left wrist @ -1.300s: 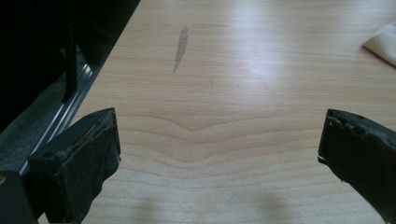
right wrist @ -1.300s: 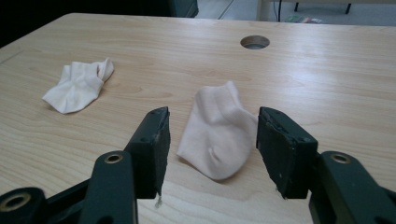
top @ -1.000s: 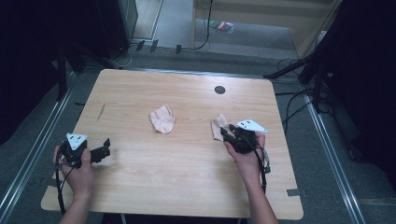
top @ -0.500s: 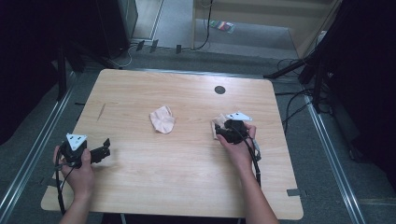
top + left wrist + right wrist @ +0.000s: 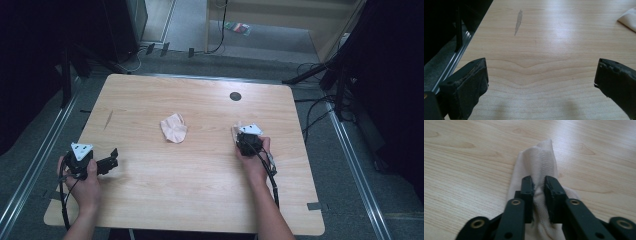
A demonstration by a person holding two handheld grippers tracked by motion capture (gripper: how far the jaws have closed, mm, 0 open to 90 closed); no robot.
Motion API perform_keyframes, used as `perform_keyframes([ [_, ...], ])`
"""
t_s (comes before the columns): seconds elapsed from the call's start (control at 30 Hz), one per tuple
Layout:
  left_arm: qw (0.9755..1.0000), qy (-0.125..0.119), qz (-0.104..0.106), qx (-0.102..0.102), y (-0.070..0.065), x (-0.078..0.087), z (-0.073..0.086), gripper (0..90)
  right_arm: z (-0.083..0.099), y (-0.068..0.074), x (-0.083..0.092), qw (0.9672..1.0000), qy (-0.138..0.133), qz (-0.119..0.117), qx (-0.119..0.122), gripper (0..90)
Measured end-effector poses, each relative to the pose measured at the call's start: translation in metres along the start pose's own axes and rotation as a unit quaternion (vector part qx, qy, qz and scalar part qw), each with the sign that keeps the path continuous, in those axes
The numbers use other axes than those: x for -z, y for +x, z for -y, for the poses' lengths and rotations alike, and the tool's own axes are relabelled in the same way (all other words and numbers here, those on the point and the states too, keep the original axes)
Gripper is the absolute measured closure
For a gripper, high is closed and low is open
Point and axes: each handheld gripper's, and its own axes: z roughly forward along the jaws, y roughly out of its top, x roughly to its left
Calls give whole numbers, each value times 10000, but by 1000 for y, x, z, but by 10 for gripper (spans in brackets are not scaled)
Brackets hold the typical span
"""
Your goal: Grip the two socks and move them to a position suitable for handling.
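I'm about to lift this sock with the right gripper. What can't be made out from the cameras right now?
- sock: near end hidden under right gripper, right gripper view; mostly covered by it in high view.
- second sock: cut off by frame edge, left gripper view.
- dark round spot: too small to identify, high view.

- Light wooden table [image 5: 200, 200] at frame centre, rounded corners, a small dark round hole [image 5: 235, 96] near its far edge and a grey streak [image 5: 108, 118] towards the left.
- Grey carpeted floor [image 5: 340, 175] on all sides, with metal rails [image 5: 30, 175] along the lower left and lower right.
- Black cables [image 5: 312, 107] trailing at the right, dark stand legs [image 5: 310, 75] at the upper right.
- Pale wooden panel [image 5: 280, 15] at top centre; deep shadow in both upper corners.
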Motion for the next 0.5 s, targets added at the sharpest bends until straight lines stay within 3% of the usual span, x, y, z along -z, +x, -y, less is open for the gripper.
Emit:
perform_keyframes([
  [0.1, 10000, -9, -6, -3, 0, 0, 0, 0, -1, -7, 0, 9996, -7, -148, -239, 857],
  [0.23, 9998, -197, -85, 41, 0, 3, 1, 0, -2, -10, 6, 9994, -69, -151, -291, 864],
  [0.5, 9997, -193, -99, 106, 2, 4, 2, 0, -17, -11, 53, 9955, -625, -555, -448, 865],
])
